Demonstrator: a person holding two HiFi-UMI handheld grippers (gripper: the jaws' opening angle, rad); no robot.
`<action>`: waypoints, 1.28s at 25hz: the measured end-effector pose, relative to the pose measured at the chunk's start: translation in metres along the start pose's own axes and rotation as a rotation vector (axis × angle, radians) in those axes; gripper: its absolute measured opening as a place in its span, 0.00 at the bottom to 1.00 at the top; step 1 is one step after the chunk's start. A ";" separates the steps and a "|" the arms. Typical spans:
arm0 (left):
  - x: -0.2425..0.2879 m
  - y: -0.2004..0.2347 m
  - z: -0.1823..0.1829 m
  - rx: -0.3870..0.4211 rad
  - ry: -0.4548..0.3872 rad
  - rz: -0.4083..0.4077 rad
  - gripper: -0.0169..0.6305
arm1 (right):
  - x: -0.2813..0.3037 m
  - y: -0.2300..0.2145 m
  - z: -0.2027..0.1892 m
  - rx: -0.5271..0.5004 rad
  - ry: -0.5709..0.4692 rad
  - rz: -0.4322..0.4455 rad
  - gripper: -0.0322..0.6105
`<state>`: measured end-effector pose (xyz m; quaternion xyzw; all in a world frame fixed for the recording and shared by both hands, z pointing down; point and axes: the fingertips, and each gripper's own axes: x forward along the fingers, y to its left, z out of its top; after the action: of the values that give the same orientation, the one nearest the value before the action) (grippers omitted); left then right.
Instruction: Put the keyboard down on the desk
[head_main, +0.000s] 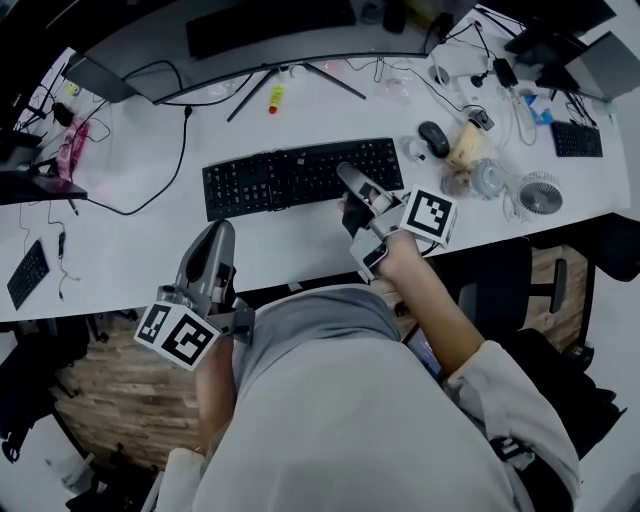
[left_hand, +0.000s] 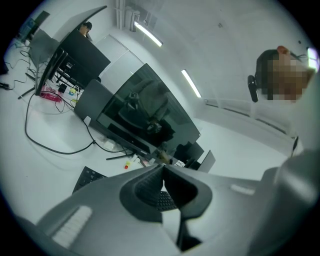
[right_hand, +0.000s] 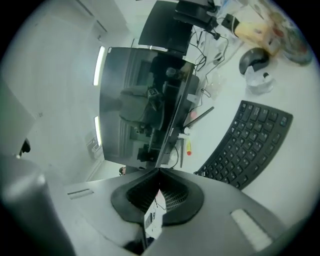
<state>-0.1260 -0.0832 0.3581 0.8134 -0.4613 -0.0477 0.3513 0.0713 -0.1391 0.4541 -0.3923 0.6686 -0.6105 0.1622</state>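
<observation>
Keyboard (head_main: 300, 177) flat on tabletop (head_main: 150, 240), in front of monitor (head_main: 262, 45), mouse (head_main: 434, 138) to its right. Right gripper (head_main: 347, 174) over keyboard's right half, jaws pressed together, nothing between. Left gripper (head_main: 222, 228) at tabletop's near edge, jaws pressed together, empty, apart from keyboard.

No legible text or labels

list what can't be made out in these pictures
- Keyboard near-right corner: head view, covered by the right gripper.
- Key print: all views, too small.
- Keyboard in left gripper view: mostly behind the left gripper.
- Clutter beside the mouse: head view, too small to name.
</observation>
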 end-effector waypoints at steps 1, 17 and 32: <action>0.000 -0.001 0.001 0.002 -0.004 0.000 0.03 | -0.002 0.002 0.003 -0.035 0.005 -0.002 0.05; 0.000 -0.006 0.000 0.062 -0.007 0.030 0.03 | -0.024 0.045 -0.003 -0.502 0.077 0.035 0.05; -0.003 -0.017 -0.012 0.206 0.008 0.098 0.03 | -0.054 0.062 -0.012 -0.905 0.076 -0.061 0.05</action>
<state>-0.1111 -0.0689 0.3556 0.8219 -0.5014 0.0204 0.2694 0.0773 -0.0949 0.3836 -0.4205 0.8618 -0.2754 -0.0679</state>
